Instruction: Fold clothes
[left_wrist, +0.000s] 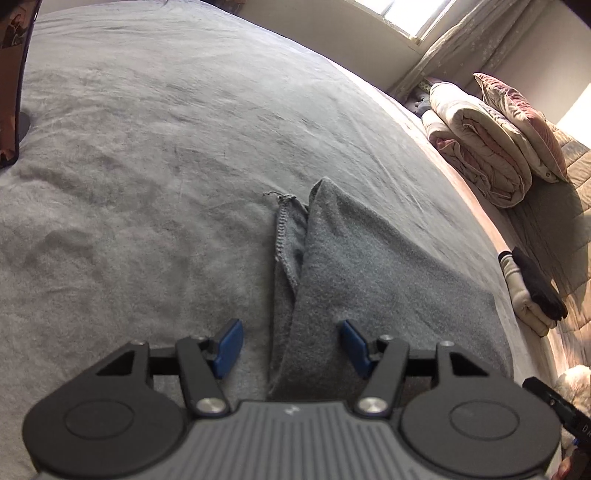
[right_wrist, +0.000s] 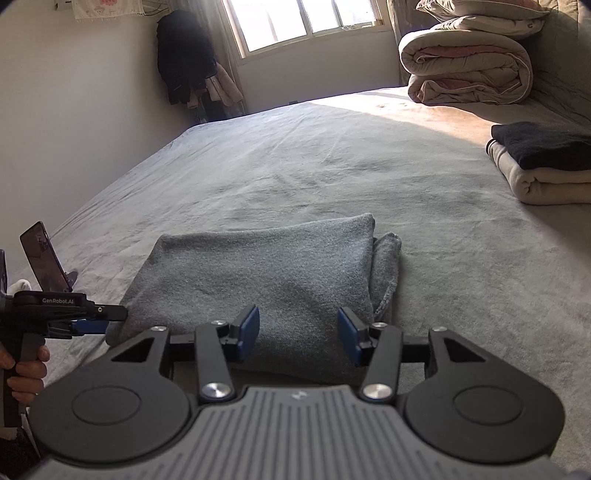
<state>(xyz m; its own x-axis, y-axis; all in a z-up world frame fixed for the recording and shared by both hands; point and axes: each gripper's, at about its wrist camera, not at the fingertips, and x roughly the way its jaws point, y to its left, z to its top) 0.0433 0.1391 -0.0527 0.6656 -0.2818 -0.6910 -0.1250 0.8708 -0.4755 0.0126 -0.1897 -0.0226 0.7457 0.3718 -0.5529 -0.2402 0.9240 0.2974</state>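
A grey knitted garment (left_wrist: 369, 277) lies folded flat on the grey bed sheet (left_wrist: 147, 147), with a stitched edge and a loose thread showing at its left fold. My left gripper (left_wrist: 290, 334) hovers open over the garment's near left edge, and its blue pads do not press the cloth. In the right wrist view the same garment (right_wrist: 258, 273) is a neat rectangle with a rolled part along its right side. My right gripper (right_wrist: 298, 319) stands open above its near edge, holding nothing. The left gripper (right_wrist: 105, 321), held by a hand (right_wrist: 26, 373), reaches in at the garment's left corner.
A stack of folded clothes (right_wrist: 543, 162), beige below and black on top, sits on the bed at the right. A rolled quilt (right_wrist: 465, 62) lies behind it by the window (right_wrist: 306, 22). A phone on a stand (right_wrist: 44, 258) is at the bed's left edge.
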